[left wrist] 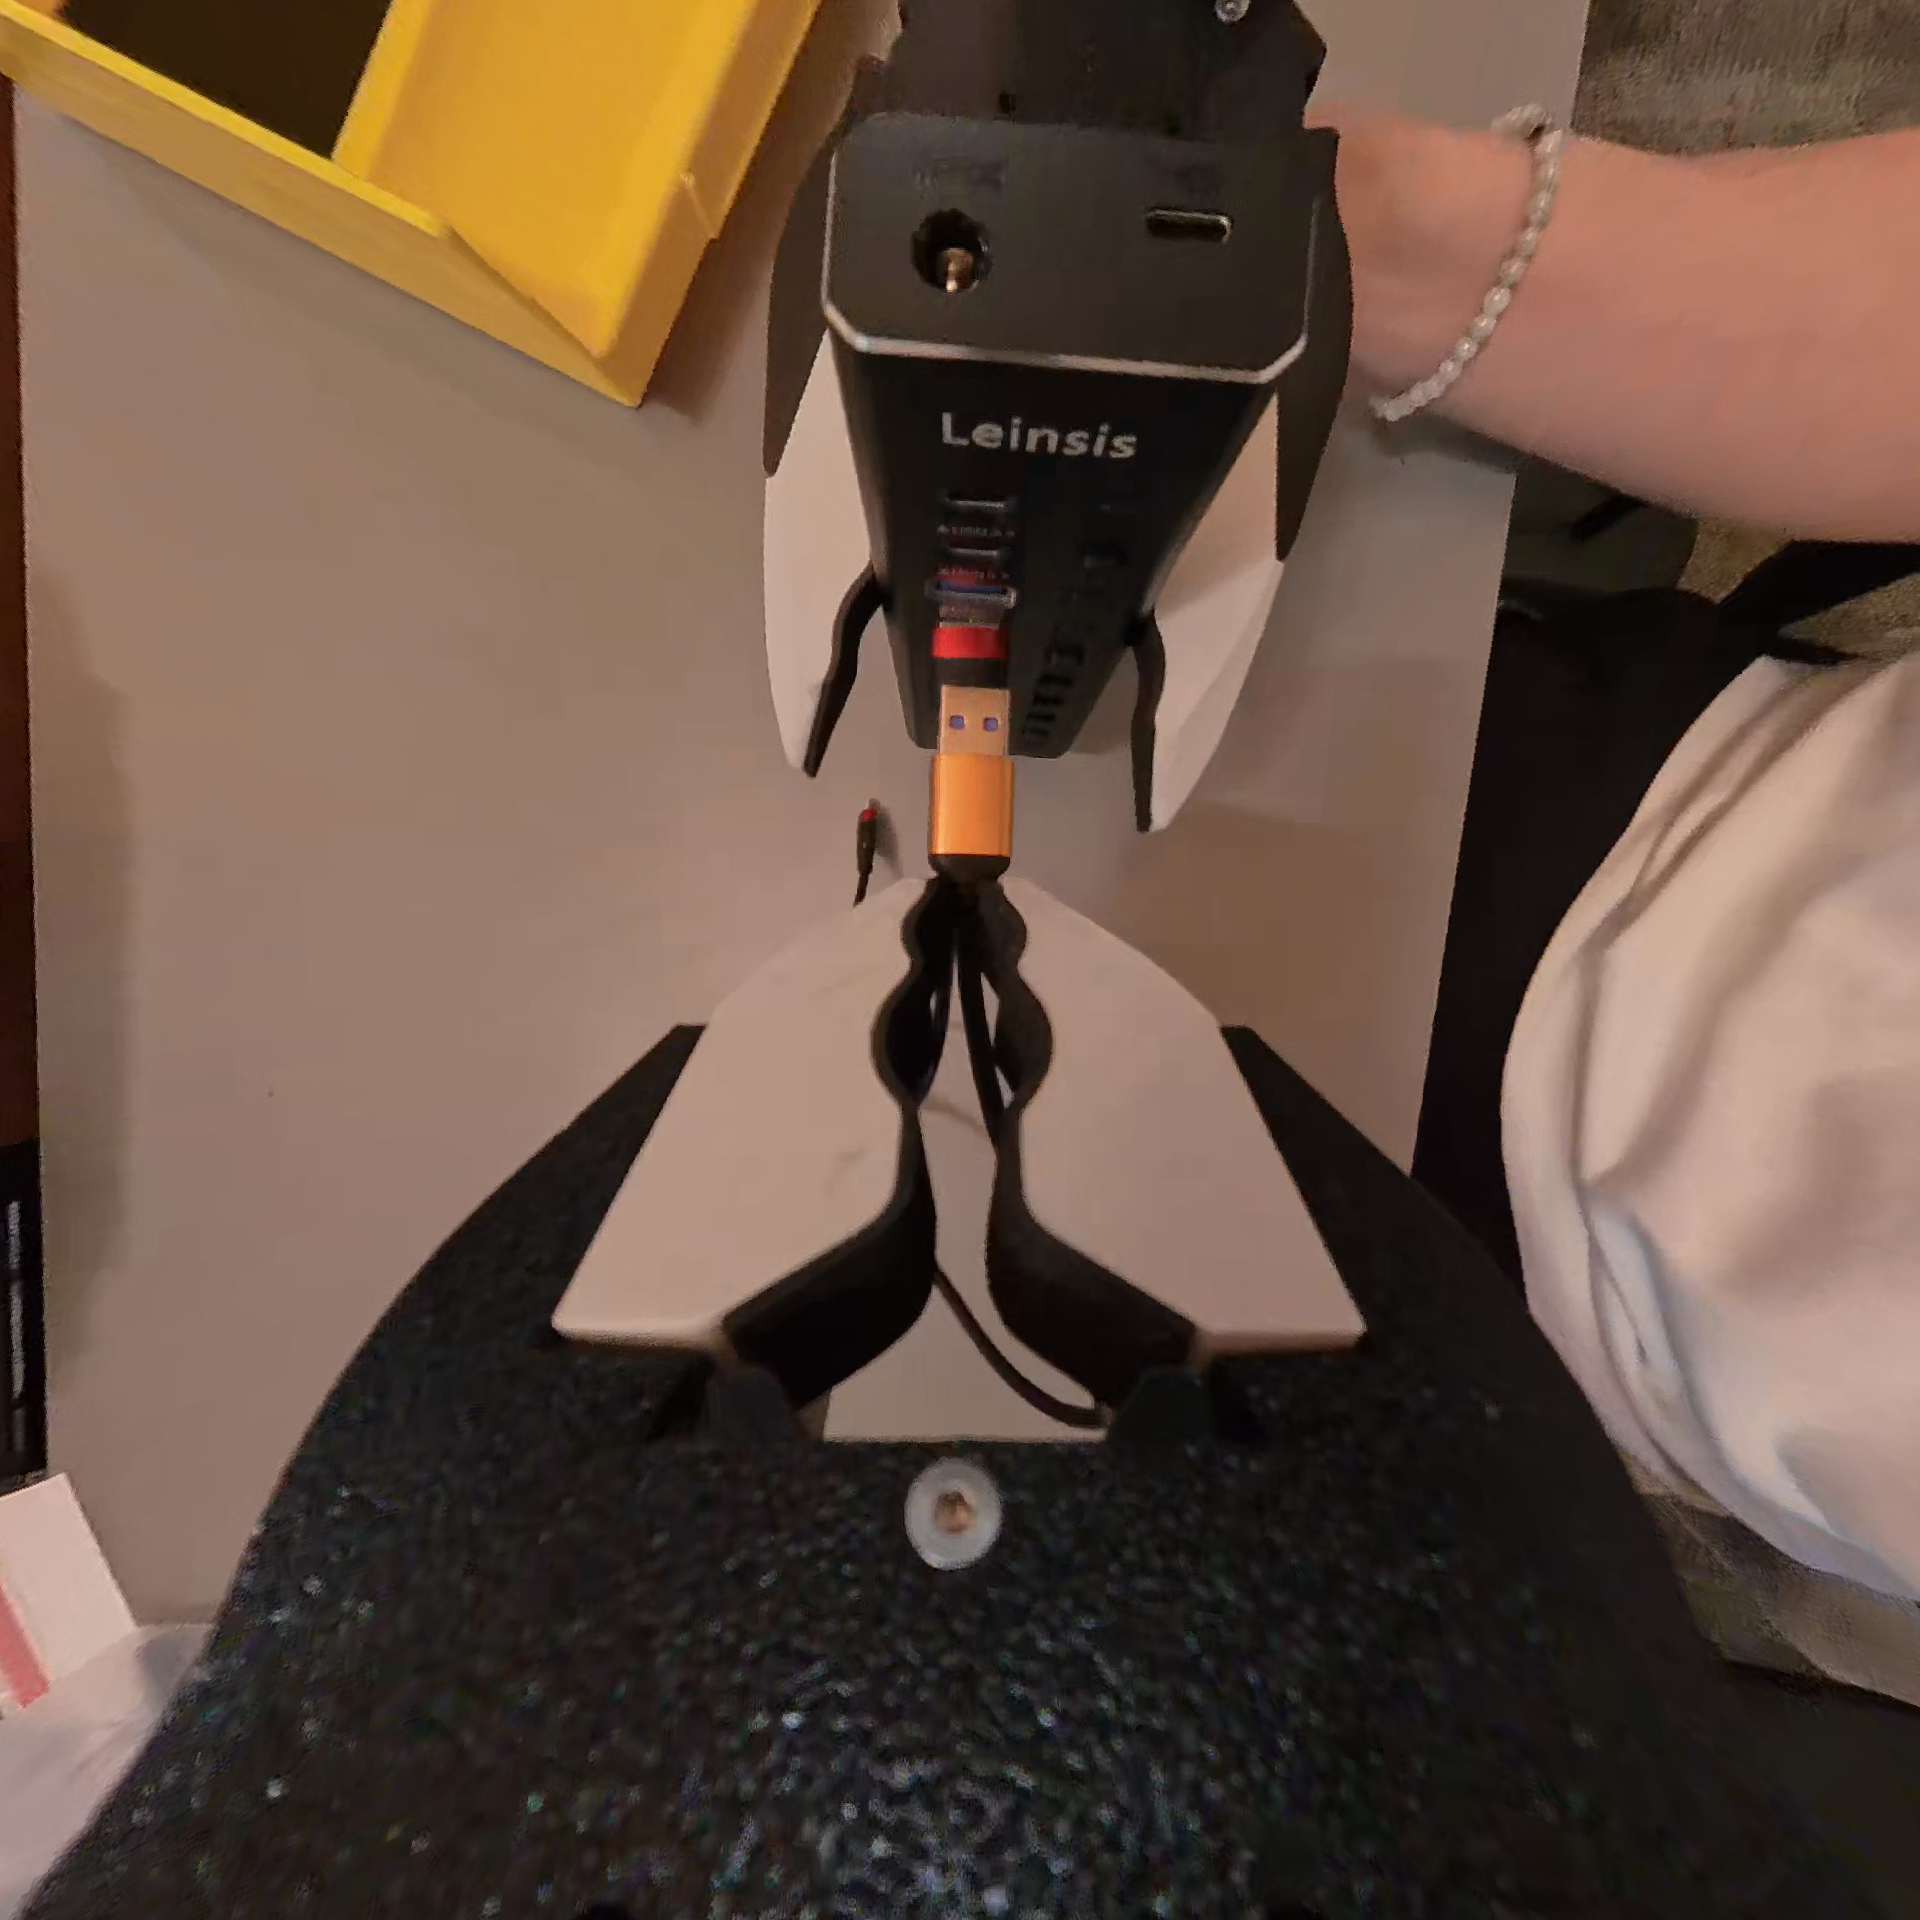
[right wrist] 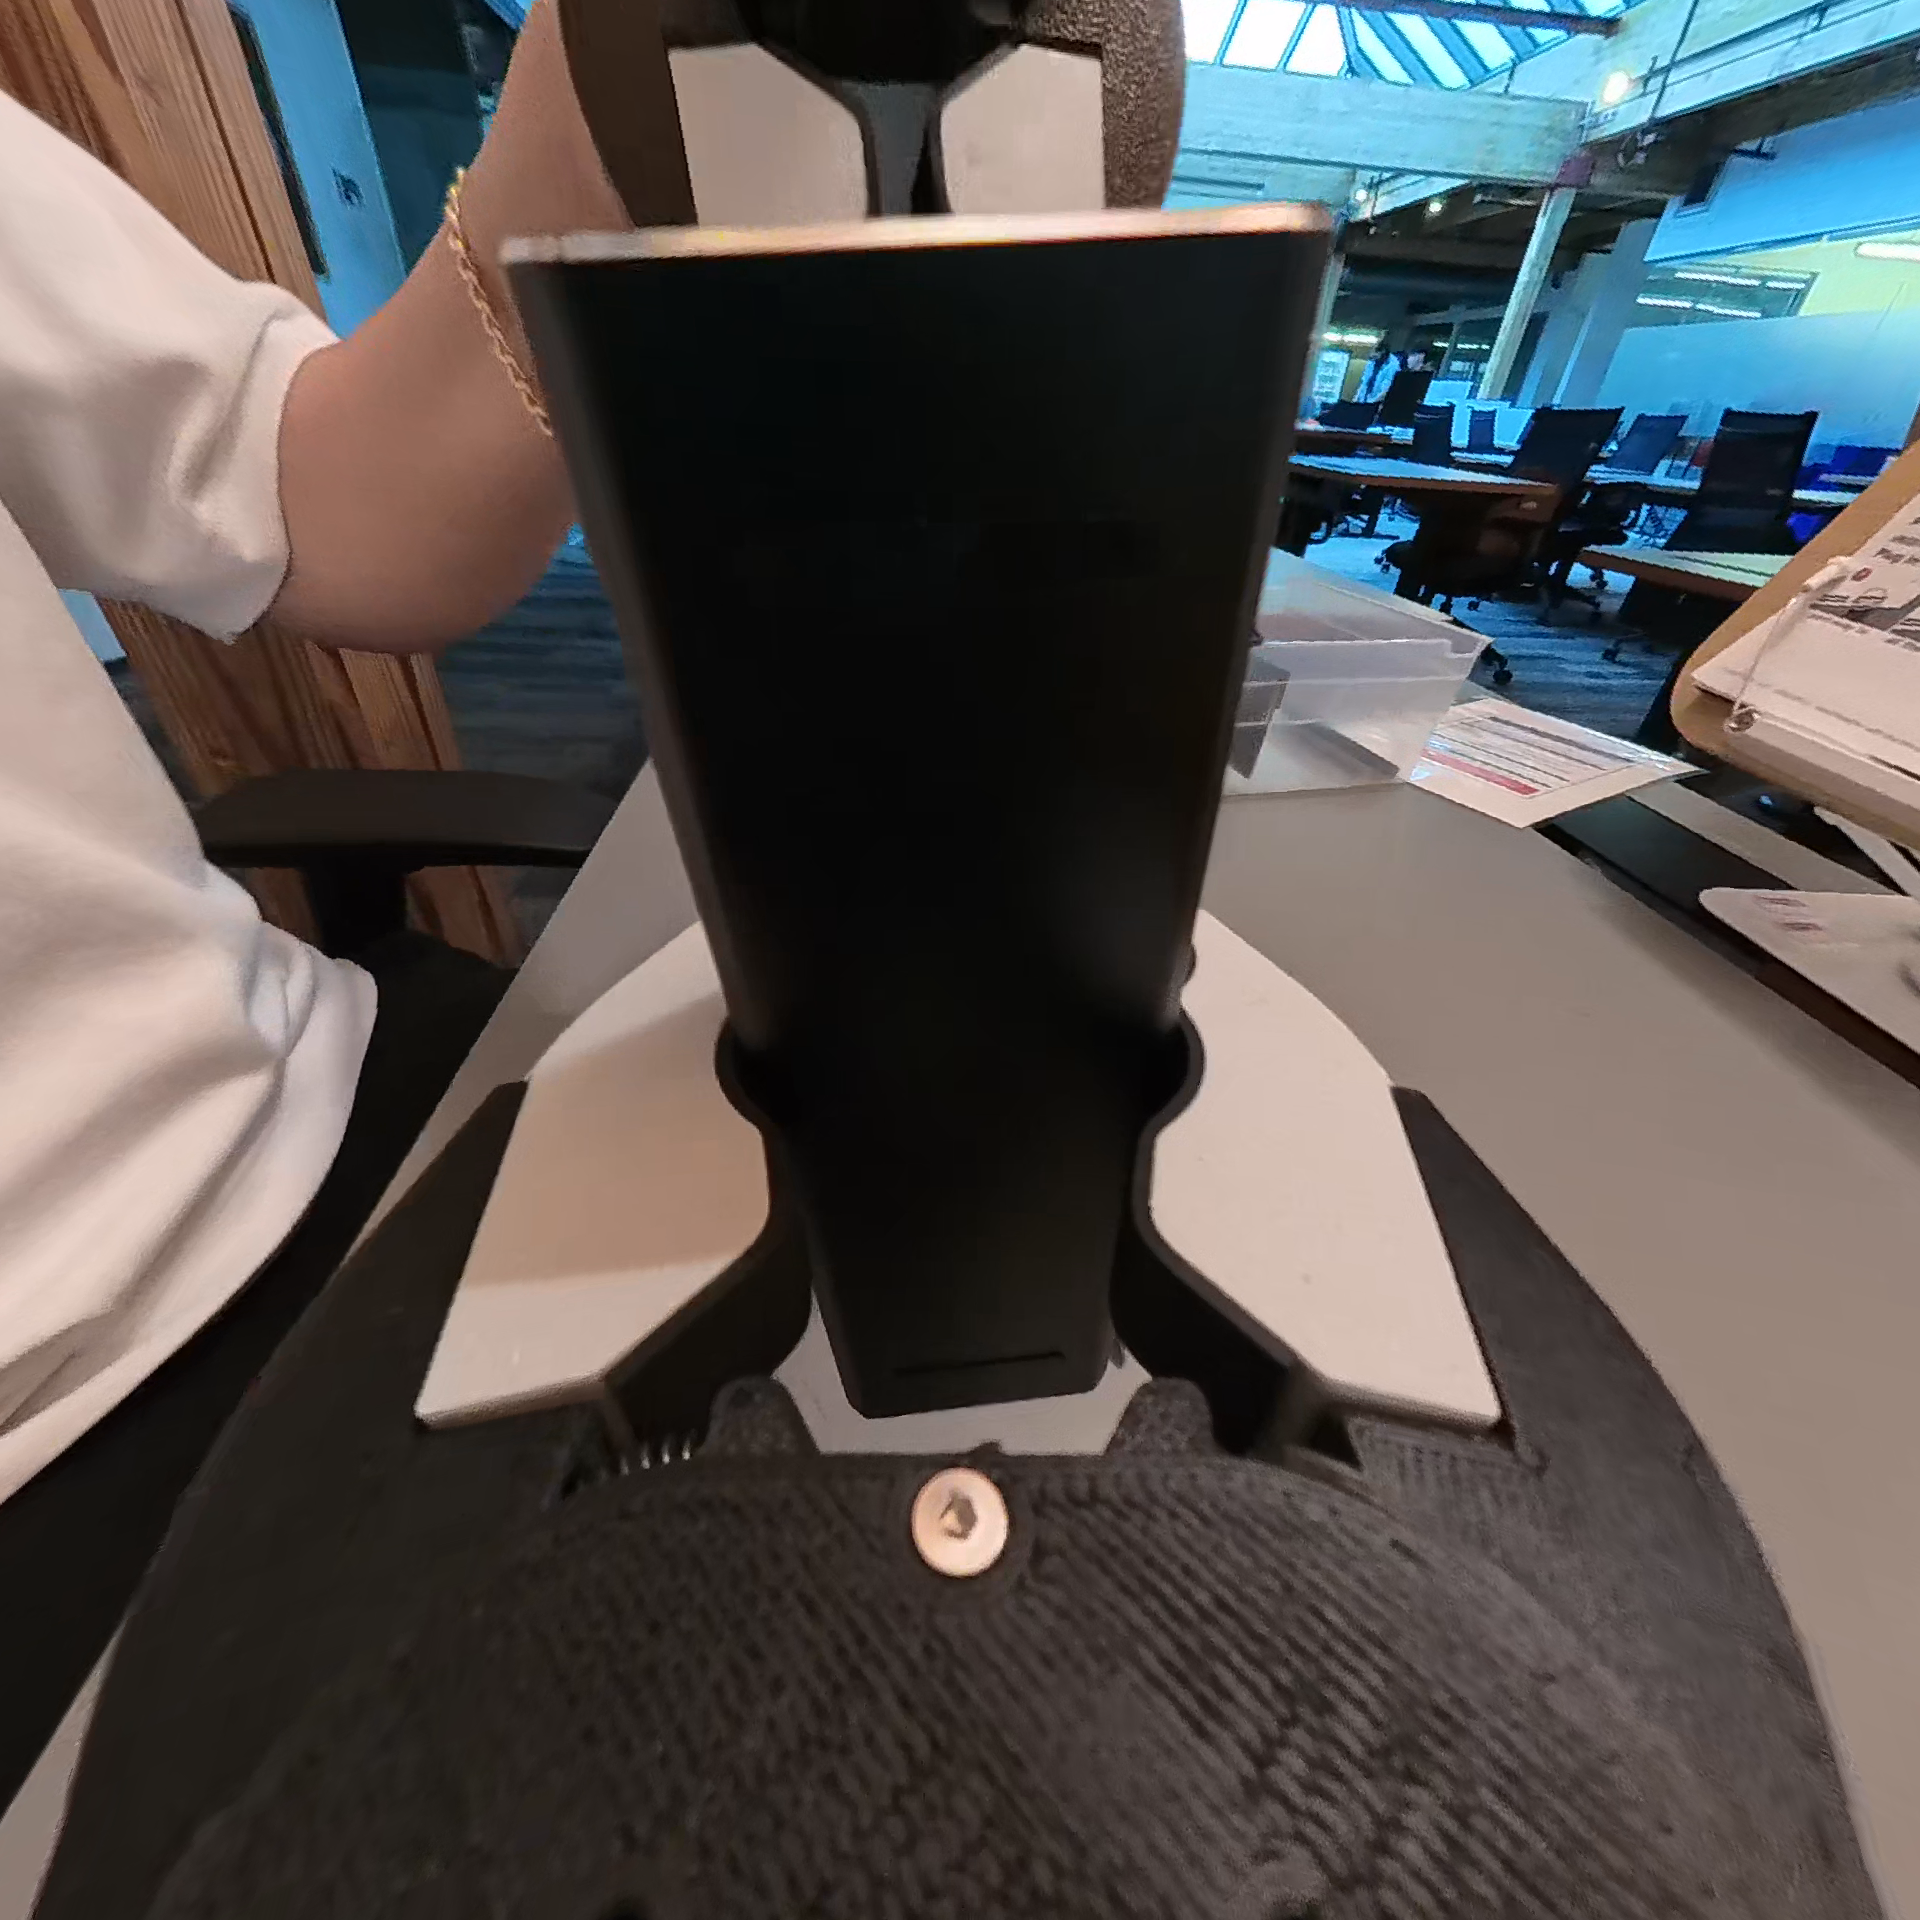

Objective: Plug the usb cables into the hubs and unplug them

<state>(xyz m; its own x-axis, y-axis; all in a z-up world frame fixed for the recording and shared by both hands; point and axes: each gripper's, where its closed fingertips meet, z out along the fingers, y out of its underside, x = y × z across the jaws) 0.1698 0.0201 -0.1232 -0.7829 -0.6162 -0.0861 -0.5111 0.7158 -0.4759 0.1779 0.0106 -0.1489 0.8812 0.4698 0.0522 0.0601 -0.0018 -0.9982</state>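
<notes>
**A:** Where do you stand with it?

**B:** My left tongs [left wrist: 961, 894] are pinching the orange USB plug [left wrist: 969, 805] by its tail, where the black cable [left wrist: 977, 1049] leaves it. The metal tip sits at the near end of the hub [left wrist: 1060, 416], which my right tongs [right wrist: 961, 1049] are clamped around and hold up off the desk [left wrist: 364, 727]. A red plug [left wrist: 968, 644] already sits in a port just beyond mine.

**A:** So what worries you?

**B:** Mostly the grip. I'm holding the plug far back, so when the tip meets the port edge, I'd guess it could pivot between the tongs and go in crooked or skid across the hub's face.

**A:** And the hub itself?

**B:** It's in the air, held only from the sides. Pushing hard could slide it through the right tongs. I also can't tell whether my tip is lined up with a free port or resting on the casing. The red plug is close, so a sideways slip might knock it.
</notes>
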